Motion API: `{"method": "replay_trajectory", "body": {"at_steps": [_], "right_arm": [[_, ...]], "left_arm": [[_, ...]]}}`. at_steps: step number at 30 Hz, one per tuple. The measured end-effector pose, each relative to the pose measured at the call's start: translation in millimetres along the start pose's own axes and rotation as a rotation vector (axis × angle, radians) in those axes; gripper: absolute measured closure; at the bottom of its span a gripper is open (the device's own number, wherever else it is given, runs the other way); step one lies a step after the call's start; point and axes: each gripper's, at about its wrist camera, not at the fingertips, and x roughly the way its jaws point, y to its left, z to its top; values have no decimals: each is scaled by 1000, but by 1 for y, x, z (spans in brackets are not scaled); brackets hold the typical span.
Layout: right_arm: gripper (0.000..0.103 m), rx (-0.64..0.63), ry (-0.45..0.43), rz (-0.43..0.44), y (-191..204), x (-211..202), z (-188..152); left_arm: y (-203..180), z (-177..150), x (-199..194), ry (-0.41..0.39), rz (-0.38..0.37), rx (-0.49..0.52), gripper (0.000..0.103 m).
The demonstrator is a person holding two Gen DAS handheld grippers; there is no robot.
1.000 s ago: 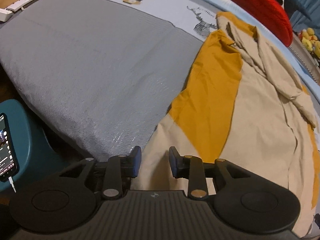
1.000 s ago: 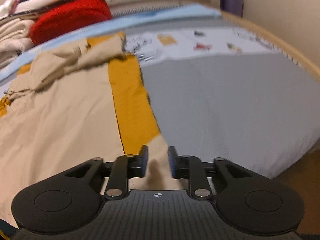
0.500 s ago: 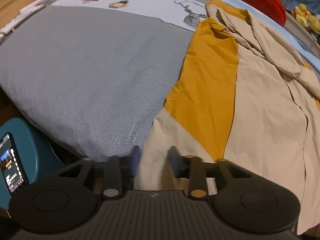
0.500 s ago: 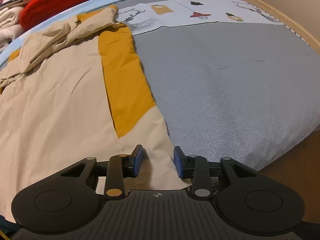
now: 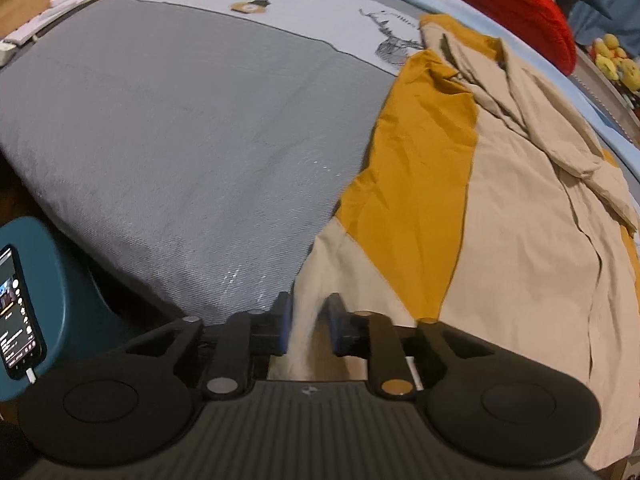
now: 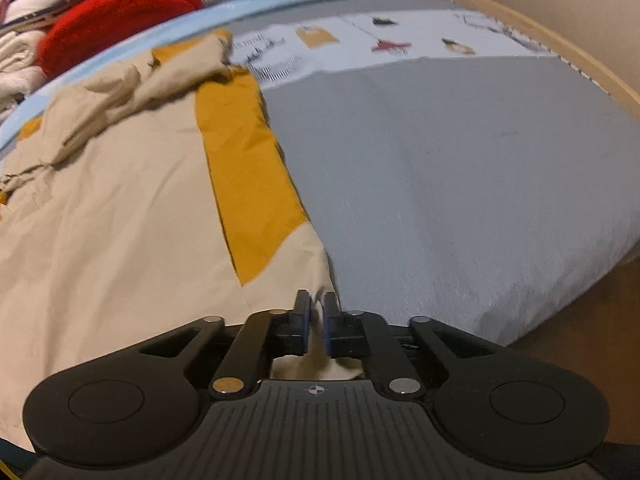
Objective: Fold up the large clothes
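Observation:
A large beige and mustard-yellow garment [image 5: 500, 208] lies spread on a bed, its far end bunched up. It also shows in the right wrist view [image 6: 120, 208]. My left gripper [image 5: 308, 320] sits at the garment's near hem, with a ridge of beige cloth raised between its partly closed jaws. My right gripper [image 6: 316, 320] is shut on the near hem corner of the garment, with beige cloth pinched between the blue pads.
A grey bed cover [image 5: 180, 140] with a printed white band [image 5: 280, 12] lies beside the garment. A red cushion [image 6: 120, 20] and folded clothes sit at the far end. A phone [image 5: 16, 312] rests on a teal stool [image 5: 68, 300] at the left.
Both grippers have closed in on the garment's near hem. The right jaws went from open to pinched on the cloth. The left jaws narrowed and cloth rose between them.

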Motion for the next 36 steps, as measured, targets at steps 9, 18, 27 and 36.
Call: {"method": "replay_trajectory", "body": {"at_steps": [9, 18, 27, 36], "right_arm": [[87, -52, 24, -21, 8, 8, -6], [102, -48, -90, 12, 8, -16, 2], [100, -23, 1, -14, 4, 0, -2], [100, -40, -5, -20, 7, 0, -3]], "left_arm": [[-8, -4, 5, -4, 29, 64, 73], [-15, -6, -11, -77, 16, 119, 100], [-9, -5, 2, -6, 30, 87, 94], [-14, -7, 0, -22, 37, 130, 99]]}}
